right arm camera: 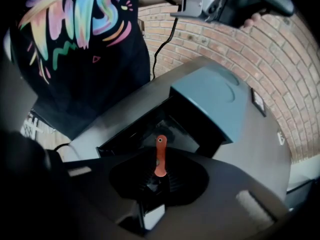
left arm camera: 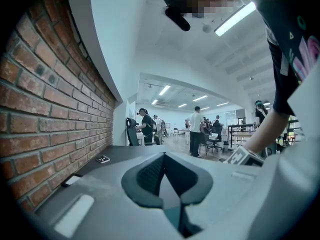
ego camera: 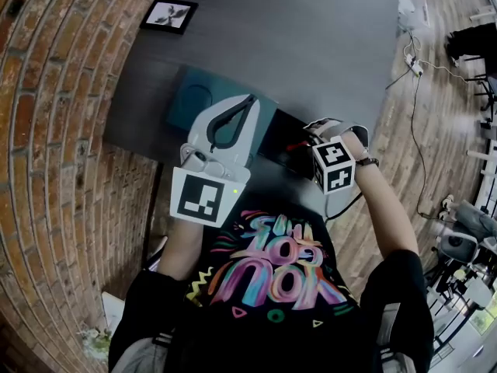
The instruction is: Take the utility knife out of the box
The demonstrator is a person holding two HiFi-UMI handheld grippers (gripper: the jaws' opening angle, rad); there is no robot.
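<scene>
**Hazards**

Note the right claw (right arm camera: 161, 178) clamped on one end of the orange utility knife (right arm camera: 160, 156), with the rest of the handle projecting past the pads toward the open box (right arm camera: 125, 136). Not possible to tell whether the far end has cleared the box rim.

Expect a possible pivot or slip from so short a grip, probably ending in a fall back into the box or onto the tabletop (ego camera: 311, 45).

Guard against snagging the far end on the edge of the teal lid (right arm camera: 215, 104) just beside it. Likely cause: a tilted or sideways pull.

Note the left claw (ego camera: 247, 103) pressed together on nothing, poised over the lid, contact not determinable. Without a firm hold there, allow for the box shifting during the pull.

**View comparison**

Consult the right gripper view for the grip itself: knife between the pads, dark box interior beyond, lid offset to one side of the opening. Find only a red sliver of this in the head view, beside the marker cube (ego camera: 334, 165).

Use the head view for layout: left claw over the lid, right claw over the opening.

Take from the left gripper view only the meeting tips, the brick wall (left arm camera: 45, 109) and the room beyond.
</scene>
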